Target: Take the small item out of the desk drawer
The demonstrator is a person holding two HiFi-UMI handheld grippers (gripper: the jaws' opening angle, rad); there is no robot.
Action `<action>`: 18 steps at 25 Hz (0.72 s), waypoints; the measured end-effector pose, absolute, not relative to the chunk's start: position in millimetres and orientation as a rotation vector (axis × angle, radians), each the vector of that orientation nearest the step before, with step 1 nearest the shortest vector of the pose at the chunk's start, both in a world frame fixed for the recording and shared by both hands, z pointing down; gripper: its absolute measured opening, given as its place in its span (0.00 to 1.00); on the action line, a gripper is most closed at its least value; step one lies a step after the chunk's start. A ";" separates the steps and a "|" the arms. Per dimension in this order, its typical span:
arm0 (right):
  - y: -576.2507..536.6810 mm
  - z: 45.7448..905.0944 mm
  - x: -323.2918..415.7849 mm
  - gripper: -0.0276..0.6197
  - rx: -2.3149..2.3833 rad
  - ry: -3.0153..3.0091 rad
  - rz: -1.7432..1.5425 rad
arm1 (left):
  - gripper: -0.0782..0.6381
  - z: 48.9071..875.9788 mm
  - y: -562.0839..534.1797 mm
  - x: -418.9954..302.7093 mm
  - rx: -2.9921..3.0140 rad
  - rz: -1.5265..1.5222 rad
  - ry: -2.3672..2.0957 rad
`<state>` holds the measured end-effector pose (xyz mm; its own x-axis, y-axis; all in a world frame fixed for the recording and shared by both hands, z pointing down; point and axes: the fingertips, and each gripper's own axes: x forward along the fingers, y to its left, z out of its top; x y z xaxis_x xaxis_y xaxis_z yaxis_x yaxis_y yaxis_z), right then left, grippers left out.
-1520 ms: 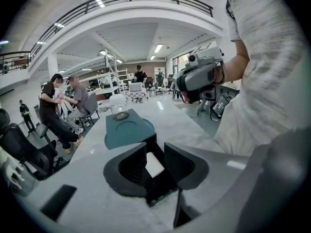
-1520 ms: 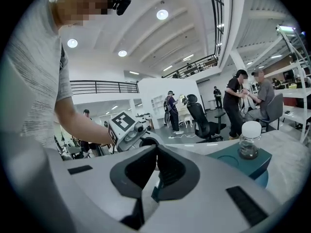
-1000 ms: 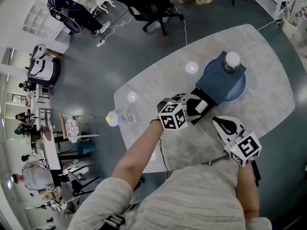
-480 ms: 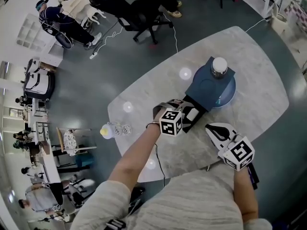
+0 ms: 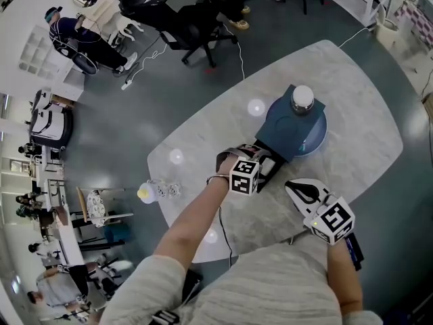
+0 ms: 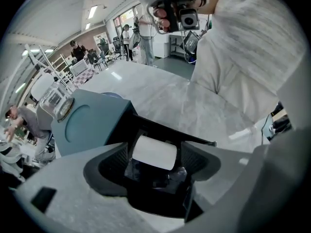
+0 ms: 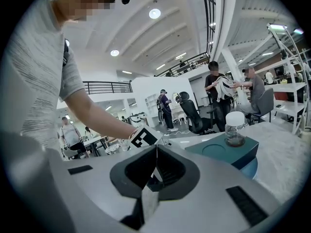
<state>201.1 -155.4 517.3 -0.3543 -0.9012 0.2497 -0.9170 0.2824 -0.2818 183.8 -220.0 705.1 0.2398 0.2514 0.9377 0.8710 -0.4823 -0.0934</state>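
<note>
A teal desk organiser (image 5: 298, 124) stands on the marble table (image 5: 365, 93) with its black drawer (image 5: 272, 156) pulled out toward me. My left gripper (image 5: 265, 165) points steeply down into that drawer. In the left gripper view a small white block (image 6: 154, 151) lies in the drawer (image 6: 146, 128) between the spread jaws of the left gripper (image 6: 155, 160). The jaws have just been opening, and the pads do not press on the block. My right gripper (image 5: 298, 187) hovers beside the drawer; in its own view the right gripper (image 7: 154, 166) is shut and holds nothing.
A white-lidded glass jar (image 5: 302, 99) stands on the organiser, which rests on a round blue base (image 5: 319, 139). The near table edge (image 5: 223, 232) is just below my hands. A clear bottle (image 5: 154, 191) lies past the table's left edge, with office chairs (image 5: 183, 19) beyond.
My left gripper has sunk lower into the open drawer and rolled a little. The right gripper has kept its place beside it.
</note>
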 end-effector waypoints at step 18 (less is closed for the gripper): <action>-153.0 516.4 203.5 0.06 1.762 -2.455 0.607 | 0.57 723.5 -218.3 185.9 -1.834 -1.309 -1.039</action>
<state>203.5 -153.0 516.4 -0.3448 -0.8983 0.2724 -0.9217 0.2691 -0.2794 185.9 -218.3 723.5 0.1884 0.2305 0.9547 0.8775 -0.4759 -0.0582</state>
